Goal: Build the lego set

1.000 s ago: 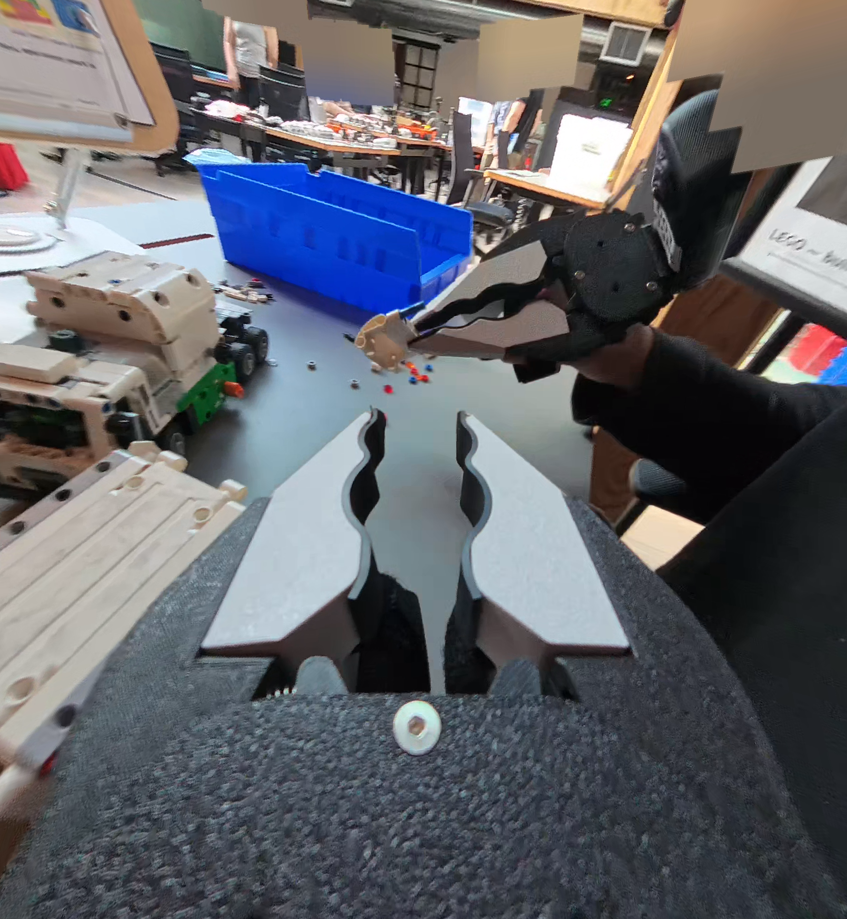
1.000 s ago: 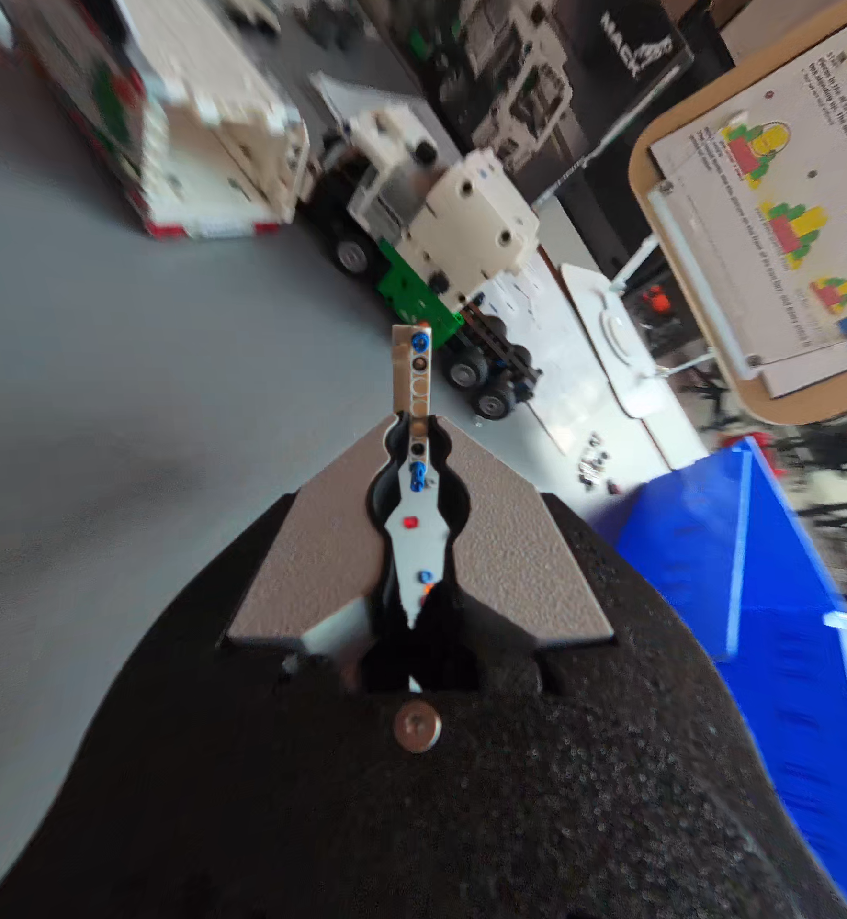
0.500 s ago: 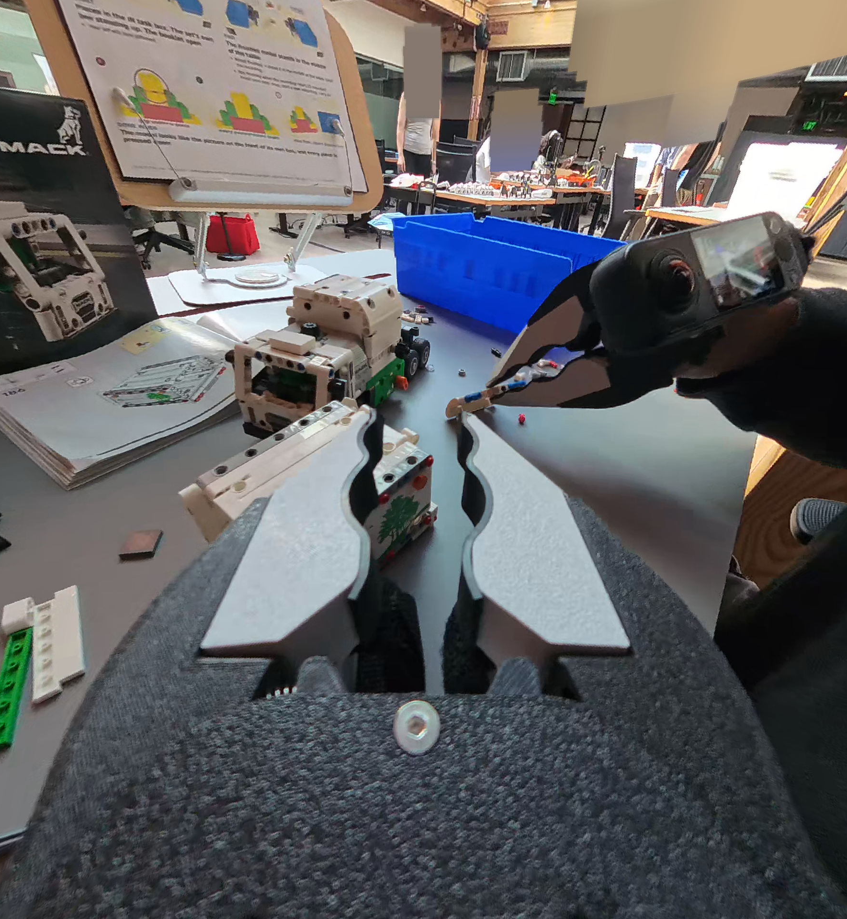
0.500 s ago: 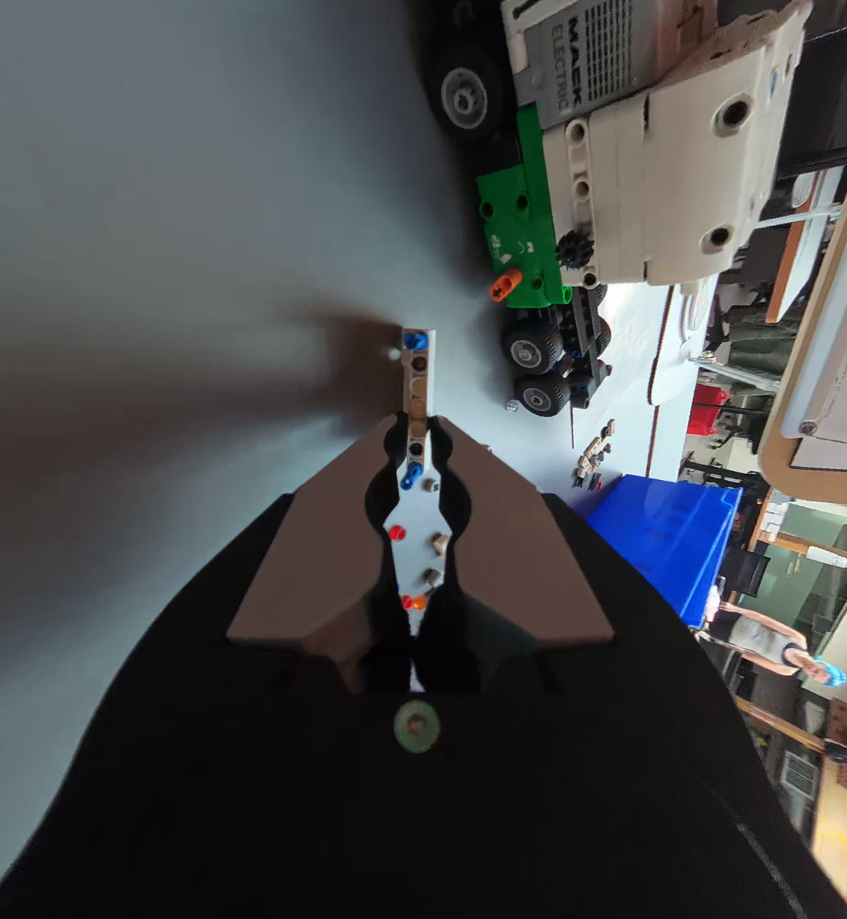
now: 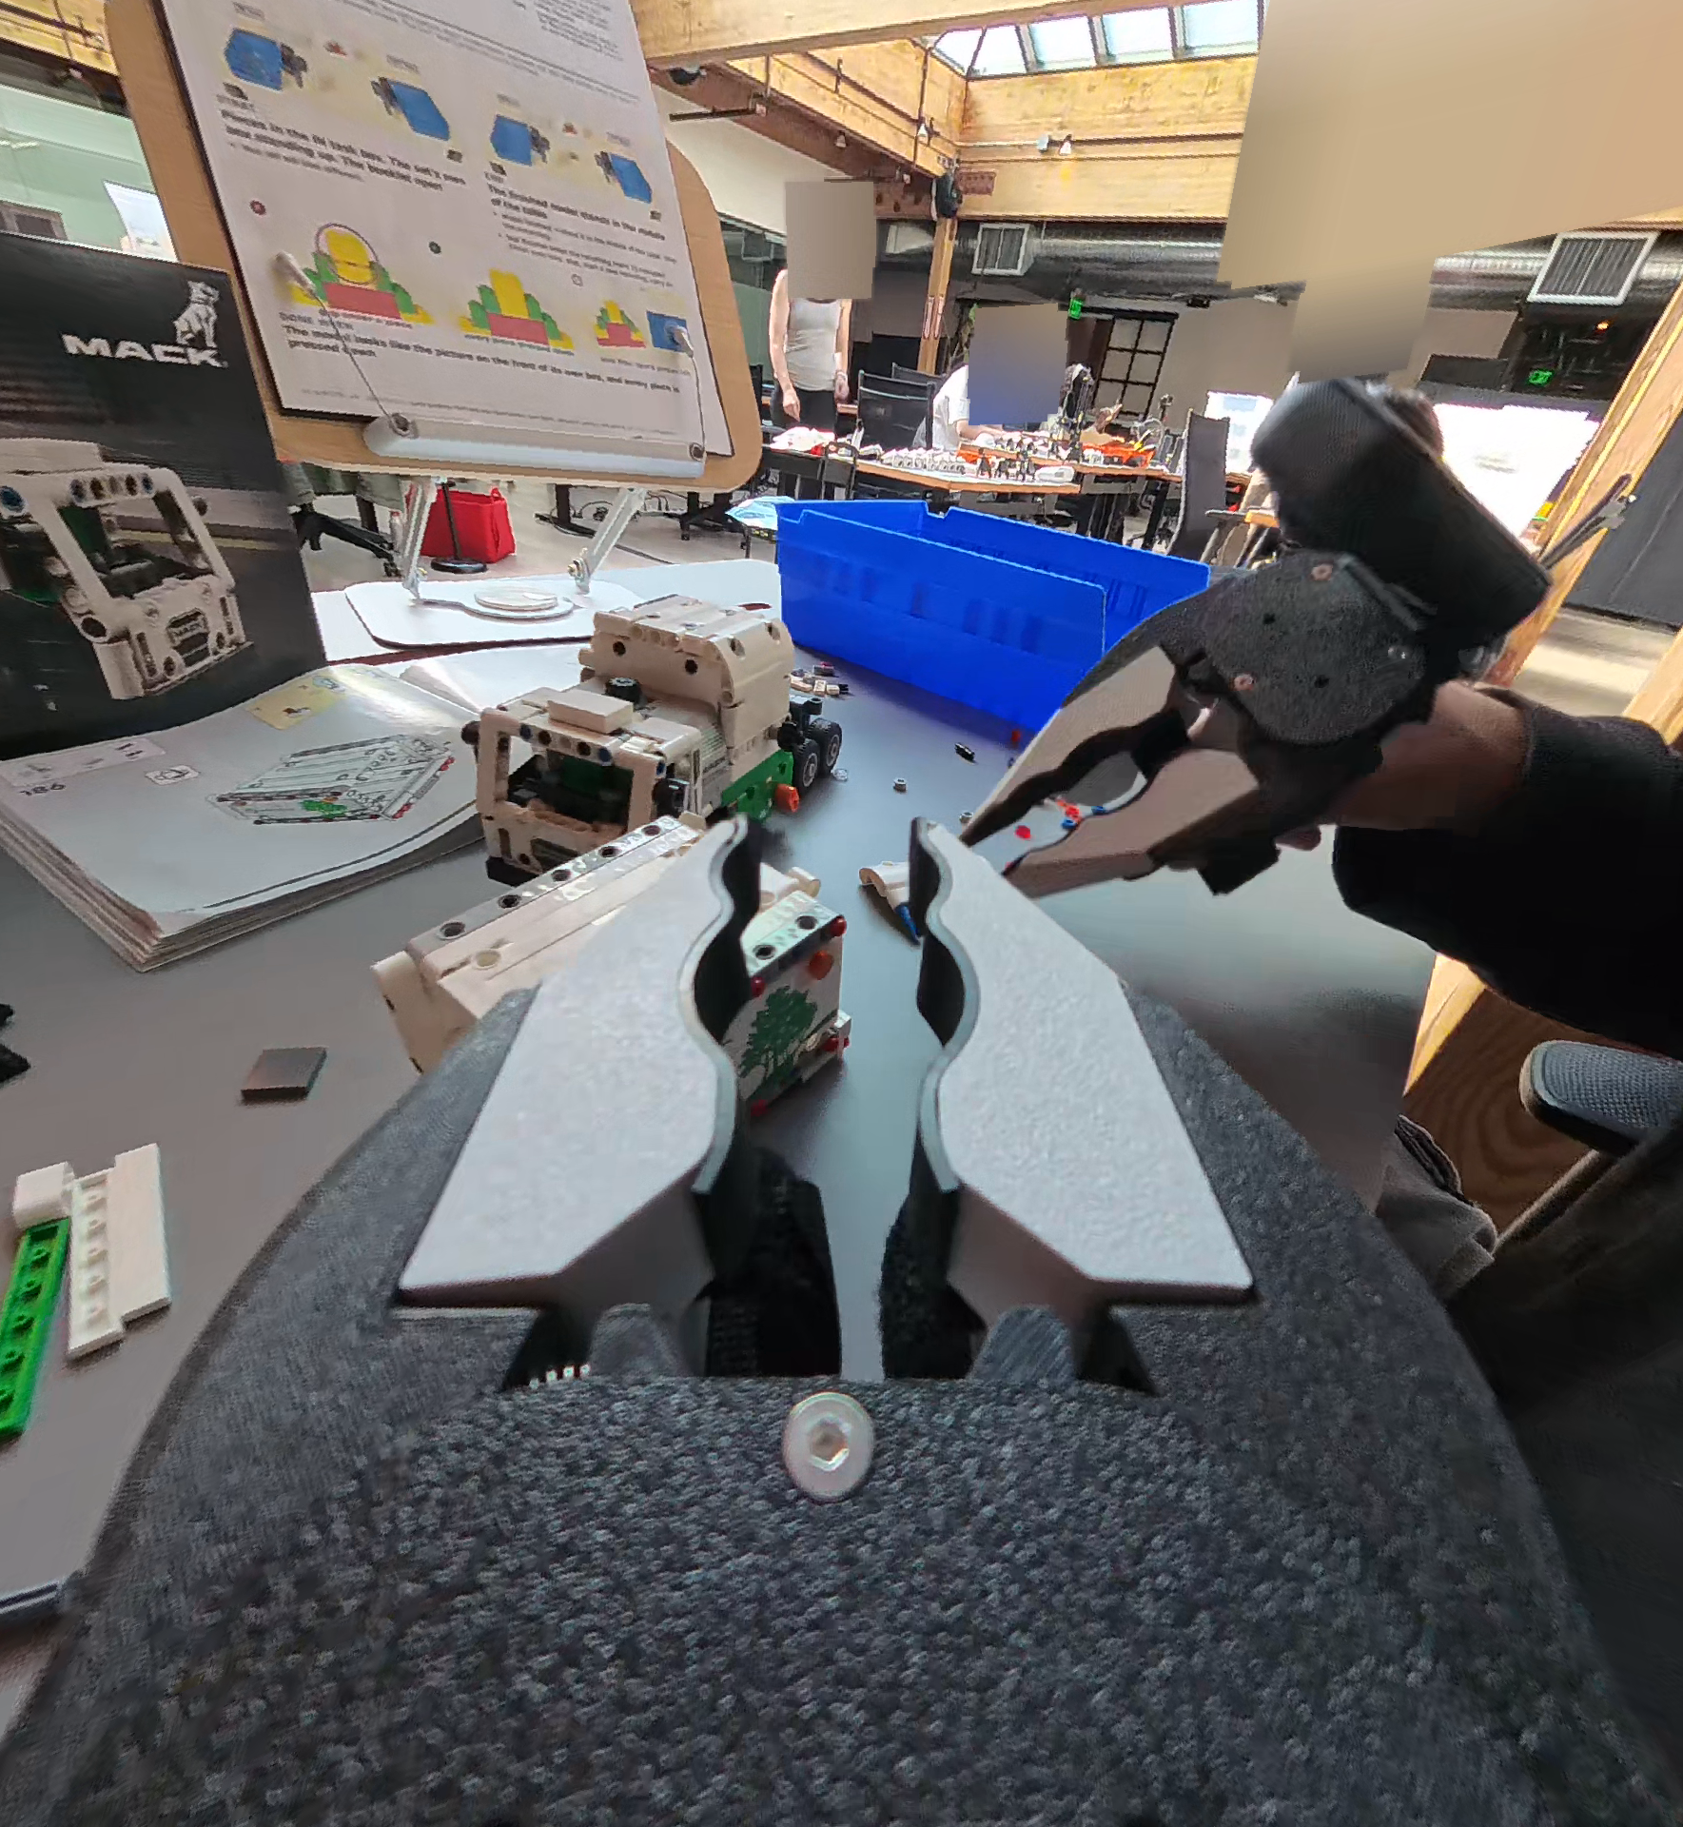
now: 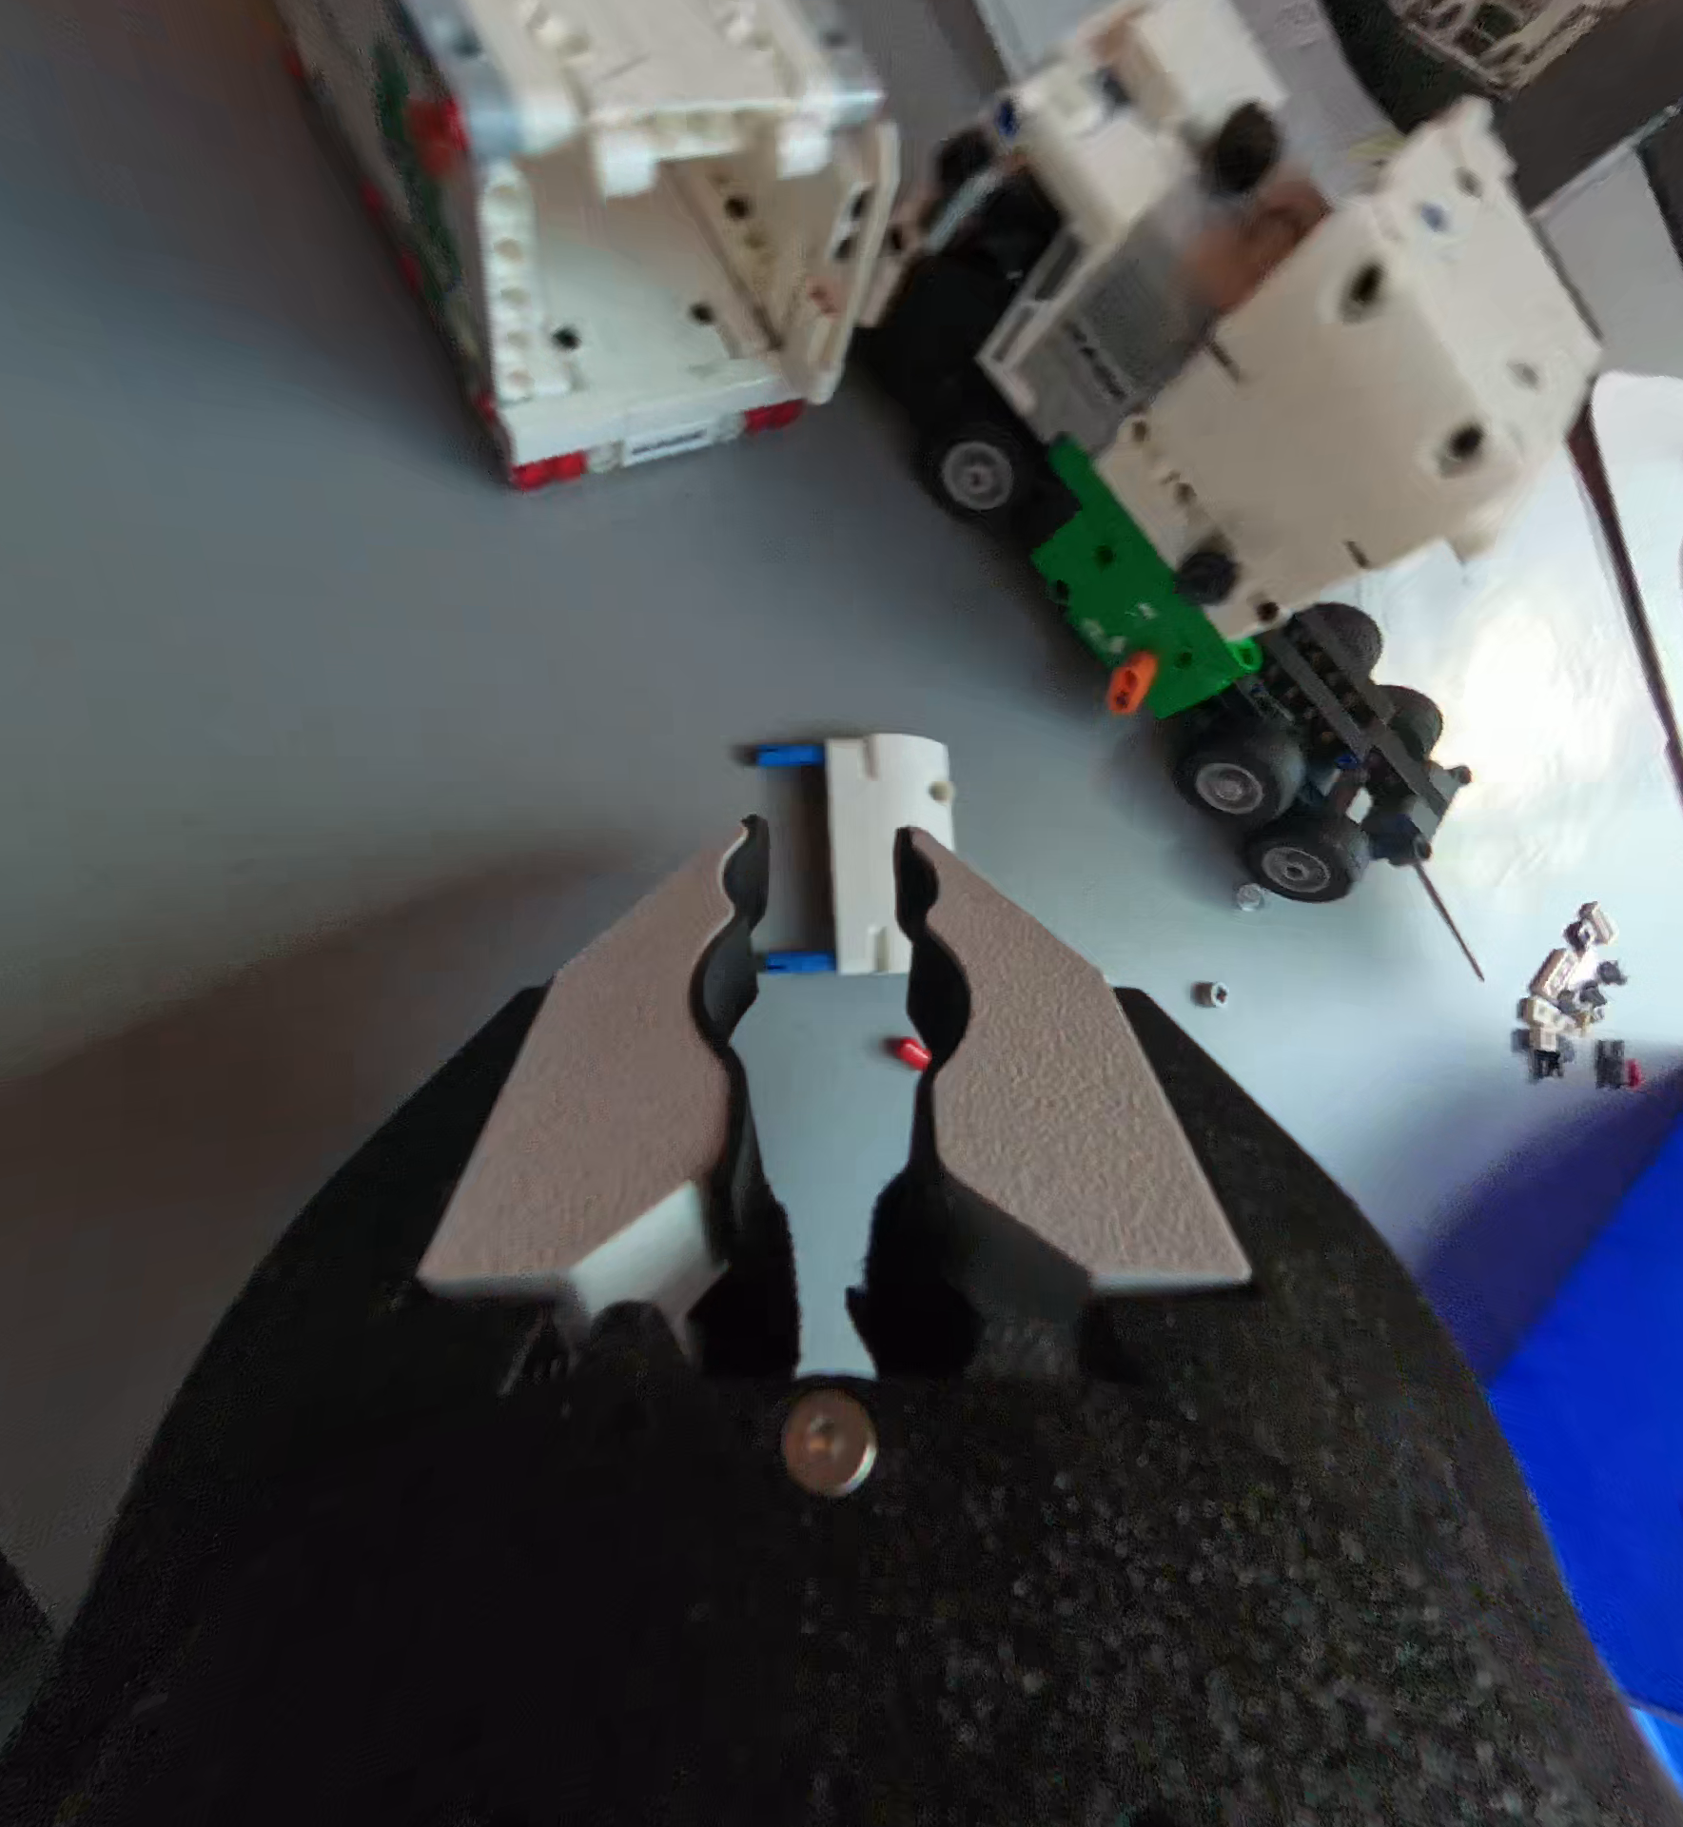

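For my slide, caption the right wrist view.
Right gripper open above a white panel piece with blue pins on the grey table, truck chassis beyond.

My left hand-held gripper (image 5: 827, 870) has pale grey wedge fingers (image 5: 610, 1068) with wavy black inner edges, a dark textured body and one silver hex screw (image 5: 825, 1461). My right hand-held gripper (image 6: 822, 840) matches it, tan-grey fingers (image 6: 1035, 1107). I wear a black sleeve (image 5: 1549, 870).

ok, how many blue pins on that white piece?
2 blue pins: one at the far end of the white piece, one at its near end, both left side. More may be hidden.
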Motion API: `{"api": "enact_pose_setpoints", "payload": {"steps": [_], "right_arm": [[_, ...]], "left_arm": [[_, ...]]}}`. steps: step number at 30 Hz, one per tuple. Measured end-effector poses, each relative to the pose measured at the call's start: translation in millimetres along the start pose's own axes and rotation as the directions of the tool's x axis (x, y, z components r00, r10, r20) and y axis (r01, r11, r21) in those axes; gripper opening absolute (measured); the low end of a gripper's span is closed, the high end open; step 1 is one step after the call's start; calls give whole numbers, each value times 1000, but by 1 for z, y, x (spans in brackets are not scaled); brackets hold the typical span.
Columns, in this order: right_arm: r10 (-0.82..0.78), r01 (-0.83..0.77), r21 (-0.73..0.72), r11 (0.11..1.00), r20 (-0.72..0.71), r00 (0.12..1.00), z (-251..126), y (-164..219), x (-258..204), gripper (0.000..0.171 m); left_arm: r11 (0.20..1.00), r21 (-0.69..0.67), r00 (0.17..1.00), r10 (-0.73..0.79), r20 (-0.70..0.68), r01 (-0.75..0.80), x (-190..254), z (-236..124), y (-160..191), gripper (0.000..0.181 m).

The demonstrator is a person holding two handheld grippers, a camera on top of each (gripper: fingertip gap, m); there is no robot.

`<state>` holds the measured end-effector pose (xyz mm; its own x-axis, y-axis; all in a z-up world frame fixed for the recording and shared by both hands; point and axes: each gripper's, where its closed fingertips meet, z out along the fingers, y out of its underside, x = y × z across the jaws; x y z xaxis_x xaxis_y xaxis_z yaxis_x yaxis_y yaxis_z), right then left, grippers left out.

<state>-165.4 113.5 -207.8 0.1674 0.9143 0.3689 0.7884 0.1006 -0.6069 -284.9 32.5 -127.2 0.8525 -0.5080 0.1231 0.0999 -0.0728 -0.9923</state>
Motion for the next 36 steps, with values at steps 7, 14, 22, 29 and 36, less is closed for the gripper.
{"api": "enact_pose_setpoints", "payload": {"steps": [7, 14, 22, 29, 36], "right_arm": [[430, -415, 321, 851, 28, 903, -25, 2, 150, 34], [662, -659, 188, 728, 57, 748, 29, 21, 214, 45], [666, -655, 202, 728, 16, 746, 43, 31, 217, 43], [622, -600, 192, 777, -84, 779, 43, 42, 217, 40], [618, -592, 203, 780, -100, 779, 40, 47, 220, 40]], "left_arm": [[991, -52, 979, 128, 161, -121, -31, -2, 0, 26], [1000, 13, 912, 18, 410, -25, -116, -42, -11, 19], [994, 24, 925, -109, 363, 107, -130, -38, -5, 21], [991, 13, 923, -131, 363, 135, -132, -35, -1, 22], [994, -13, 921, -94, 379, 107, -131, -33, 1, 22]]}}
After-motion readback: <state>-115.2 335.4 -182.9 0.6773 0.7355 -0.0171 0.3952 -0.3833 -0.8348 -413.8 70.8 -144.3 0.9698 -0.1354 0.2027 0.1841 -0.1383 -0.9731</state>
